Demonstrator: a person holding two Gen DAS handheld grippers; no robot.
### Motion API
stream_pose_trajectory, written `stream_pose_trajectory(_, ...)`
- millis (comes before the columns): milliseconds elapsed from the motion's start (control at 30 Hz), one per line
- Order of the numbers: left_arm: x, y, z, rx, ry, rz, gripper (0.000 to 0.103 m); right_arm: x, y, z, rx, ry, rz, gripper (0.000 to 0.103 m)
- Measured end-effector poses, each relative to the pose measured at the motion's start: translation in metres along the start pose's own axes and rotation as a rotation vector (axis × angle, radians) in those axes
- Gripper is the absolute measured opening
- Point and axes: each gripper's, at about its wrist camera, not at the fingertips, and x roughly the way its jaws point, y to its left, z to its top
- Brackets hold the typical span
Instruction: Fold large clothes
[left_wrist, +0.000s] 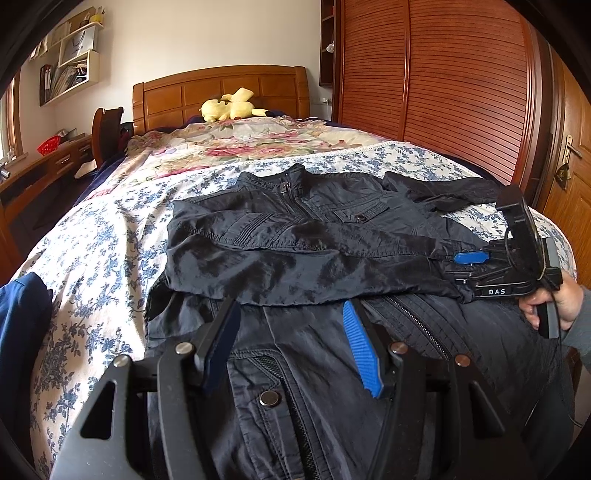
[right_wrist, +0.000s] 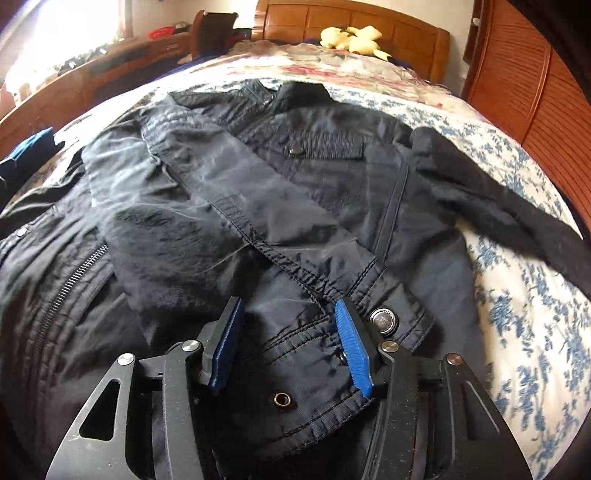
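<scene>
We hold the left gripper (left_wrist: 291, 341) open above the dark jacket (left_wrist: 306, 236), spread on the bed (left_wrist: 92, 236) for folding; the right gripper (right_wrist: 288, 341), jaws apart, hovers over a folded-in sleeve cuff (right_wrist: 384, 317).

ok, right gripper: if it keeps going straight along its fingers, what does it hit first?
Most likely the dark jacket just ahead: the right gripper is open above the folded sleeve cuff, near its metal snap. Depth is unclear, but no other object lies between.
</scene>
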Motion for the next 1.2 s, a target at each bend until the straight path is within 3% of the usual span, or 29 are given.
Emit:
stream_pose_trajectory(433,0.004,-0.022,0.02,0.022,-0.024,-0.007,0.057,-0.001,-0.005,-0.005,0.021,-0.024,0.027,0.056)
stream_pose_trajectory(633,0.034,-0.018,0.035,-0.054,-0.024,-0.05,0.057,-0.002,-0.004,-0.005,0.02,-0.031,0.026,0.056)
stream_pose_trajectory(867,0.07,-0.007,0.051,-0.064,-0.05,-0.031,0.057,-0.002,-0.003,-0.005,0.015,-0.033,0.019,0.056)
stream_pose_trajectory(1200,0.106,0.012,0.036,-0.108,-0.03,-0.044,0.057,-0.001,-0.002,-0.005,0.012,-0.033,0.015,0.056)
